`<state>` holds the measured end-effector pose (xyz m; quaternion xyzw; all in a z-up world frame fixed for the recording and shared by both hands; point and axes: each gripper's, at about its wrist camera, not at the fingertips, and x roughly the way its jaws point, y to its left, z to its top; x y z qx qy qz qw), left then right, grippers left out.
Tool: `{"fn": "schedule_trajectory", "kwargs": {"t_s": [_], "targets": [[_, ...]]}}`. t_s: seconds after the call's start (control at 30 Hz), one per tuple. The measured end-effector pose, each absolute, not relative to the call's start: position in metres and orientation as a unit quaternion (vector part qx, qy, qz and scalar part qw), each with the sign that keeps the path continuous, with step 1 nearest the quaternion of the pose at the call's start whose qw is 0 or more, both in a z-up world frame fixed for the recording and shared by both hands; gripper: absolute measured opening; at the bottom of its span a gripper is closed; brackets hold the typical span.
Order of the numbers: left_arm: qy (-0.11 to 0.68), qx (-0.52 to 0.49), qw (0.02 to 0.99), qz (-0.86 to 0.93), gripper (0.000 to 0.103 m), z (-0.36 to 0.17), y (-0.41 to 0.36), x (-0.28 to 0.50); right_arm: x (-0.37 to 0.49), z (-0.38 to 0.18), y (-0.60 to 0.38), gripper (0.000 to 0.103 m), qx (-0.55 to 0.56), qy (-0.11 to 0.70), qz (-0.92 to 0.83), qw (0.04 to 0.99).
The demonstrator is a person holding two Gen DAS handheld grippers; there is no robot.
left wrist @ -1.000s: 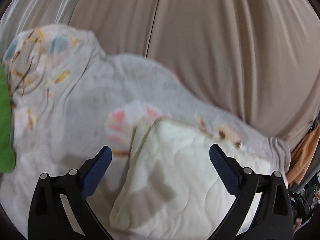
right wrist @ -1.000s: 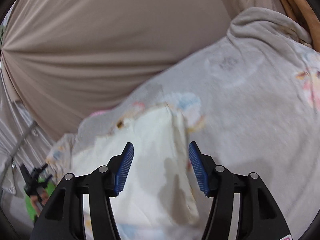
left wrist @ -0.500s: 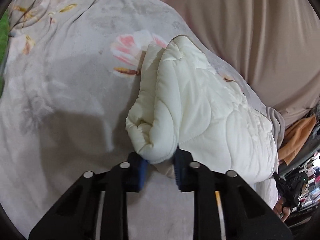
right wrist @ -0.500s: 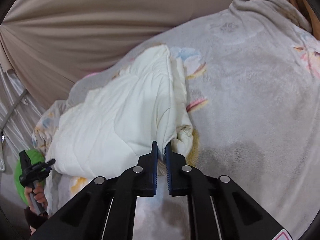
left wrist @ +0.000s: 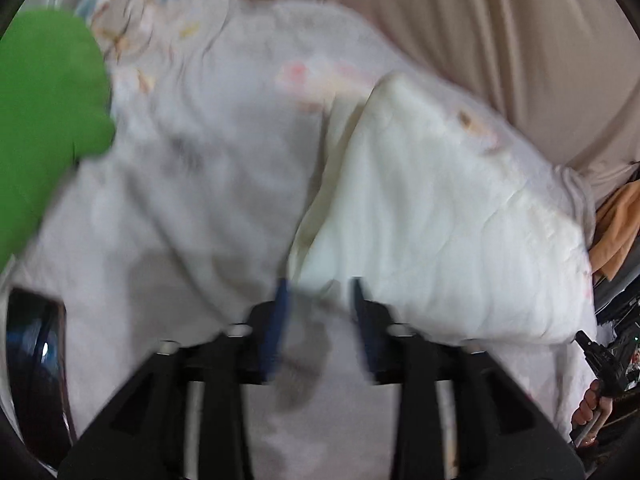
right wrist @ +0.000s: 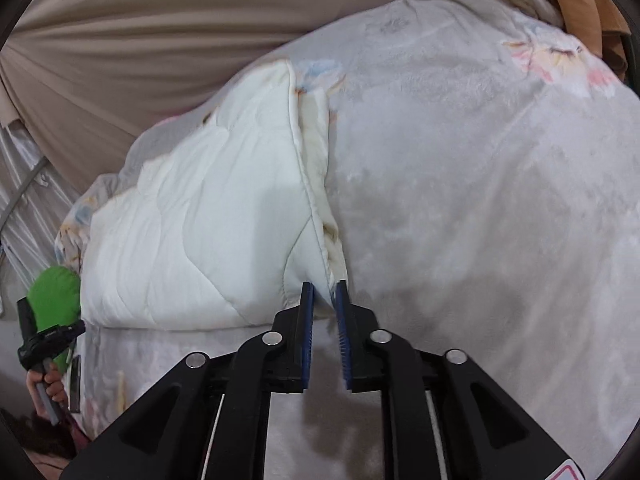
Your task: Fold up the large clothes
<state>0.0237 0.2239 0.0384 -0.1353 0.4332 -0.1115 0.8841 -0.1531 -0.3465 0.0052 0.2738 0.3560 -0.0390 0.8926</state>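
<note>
Curtain (right wrist: 120,52), beige and pleated, hangs behind the bed from ten to one o'clock. Below it a pale grey fleece blanket (right wrist: 460,208) with faded flower prints covers nearly everything. On that blanket lies the cream quilted garment (right wrist: 208,232), folded into a thick pad; in the right wrist view it spreads from the centre toward nine o'clock, in the left wrist view toward three o'clock (left wrist: 440,220). A green cushion (left wrist: 44,120) sits at nine o'clock in the blurred left view. The left gripper (left wrist: 318,292) has its blue pads parted and opening, the garment's near corner between them but not pressed. The right gripper (right wrist: 325,292) is also opening, narrowly; the garment's seamed corner sits in the slim gap, and I can't tell whether the pads grip it.
</note>
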Motion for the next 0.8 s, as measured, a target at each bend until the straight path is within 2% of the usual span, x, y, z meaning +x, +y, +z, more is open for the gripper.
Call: {"fn": "schedule_trajectory", "kwargs": {"t_s": [0.03, 0.07, 0.1, 0.13, 0.2, 0.3, 0.47, 0.5, 0.53, 0.57, 0.6, 0.63, 0.8], "targets": [[0.405, -0.142, 0.895, -0.124, 0.073, 0.055, 0.223, 0.027, -0.149, 0.019, -0.351, 0.021, 0.277, 0.334, -0.034, 0.9], [0.382, -0.145, 0.903, -0.134, 0.074, 0.069, 0.219, 0.032, -0.145, 0.03, -0.354, 0.028, 0.276, 0.314, -0.031, 0.908], [0.366, -0.142, 0.908, -0.147, 0.077, 0.081, 0.214, 0.041, -0.137, 0.045, -0.356, 0.048, 0.269, 0.29, -0.034, 0.918], [0.355, -0.14, 0.911, -0.157, 0.084, 0.088, 0.207, 0.052, -0.126, 0.058, -0.358, 0.061, 0.257, 0.27, -0.041, 0.927], [0.337, -0.149, 0.915, -0.165, 0.095, 0.096, 0.197, 0.08, -0.099, 0.072, -0.36, 0.063, 0.245, 0.256, -0.052, 0.934], [0.343, -0.169, 0.911, -0.156, 0.095, 0.092, 0.186, 0.131, -0.057, 0.07, -0.378, 0.064, 0.289, 0.258, -0.063, 0.92], [0.425, -0.208, 0.869, -0.144, 0.095, 0.047, 0.172, 0.212, 0.002, 0.032, -0.389, 0.065, 0.359, 0.306, -0.071, 0.879], [0.436, -0.219, 0.86, -0.148, 0.087, 0.036, 0.17, 0.221, 0.012, 0.025, -0.385, 0.065, 0.352, 0.321, -0.071, 0.876], [0.443, -0.221, 0.855, -0.153, 0.064, 0.03, 0.163, 0.223, 0.021, 0.021, -0.378, 0.057, 0.336, 0.335, -0.066, 0.878], [0.451, -0.215, 0.852, -0.16, 0.054, 0.027, 0.159, 0.225, 0.029, 0.018, -0.37, 0.045, 0.317, 0.348, -0.056, 0.88], [0.452, -0.202, 0.853, -0.162, 0.031, 0.026, 0.156, 0.227, 0.036, 0.018, -0.358, 0.02, 0.289, 0.363, -0.05, 0.884], [0.446, -0.189, 0.859, -0.164, 0.013, 0.029, 0.154, 0.226, 0.039, 0.021, -0.351, 0.012, 0.272, 0.362, -0.042, 0.89], [0.362, -0.191, 0.895, -0.177, 0.009, 0.073, 0.164, 0.203, 0.008, 0.085, -0.327, 0.009, 0.236, 0.217, -0.007, 0.947]]}}
